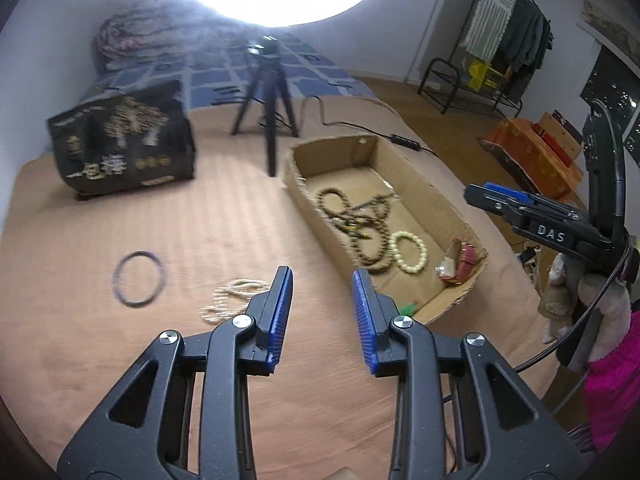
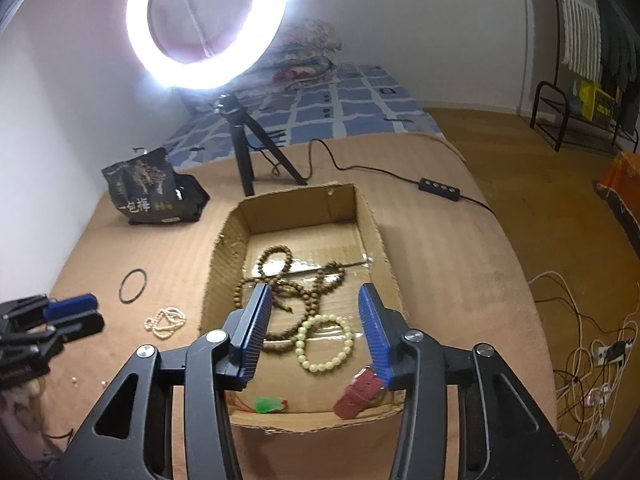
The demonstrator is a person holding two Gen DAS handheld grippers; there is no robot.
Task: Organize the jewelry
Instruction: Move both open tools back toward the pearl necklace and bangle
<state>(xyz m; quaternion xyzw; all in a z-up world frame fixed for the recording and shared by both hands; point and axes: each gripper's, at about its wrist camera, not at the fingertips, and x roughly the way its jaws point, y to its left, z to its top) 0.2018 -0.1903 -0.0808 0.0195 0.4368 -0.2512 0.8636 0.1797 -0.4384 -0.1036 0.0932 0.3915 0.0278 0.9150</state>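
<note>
Hovering with jaws apart and empty, left gripper (image 1: 322, 314) and right gripper (image 2: 316, 330) are partly hiding the red item (image 2: 358, 394) in the cardboard box (image 2: 224, 240).

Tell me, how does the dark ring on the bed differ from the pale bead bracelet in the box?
The dark ring is a thin plain band; the pale bracelet is strung from round beads. The ring lies out on the brown cover, the bracelet inside the cardboard box, touching brown bead strands. Both lie flat as open loops.
</note>
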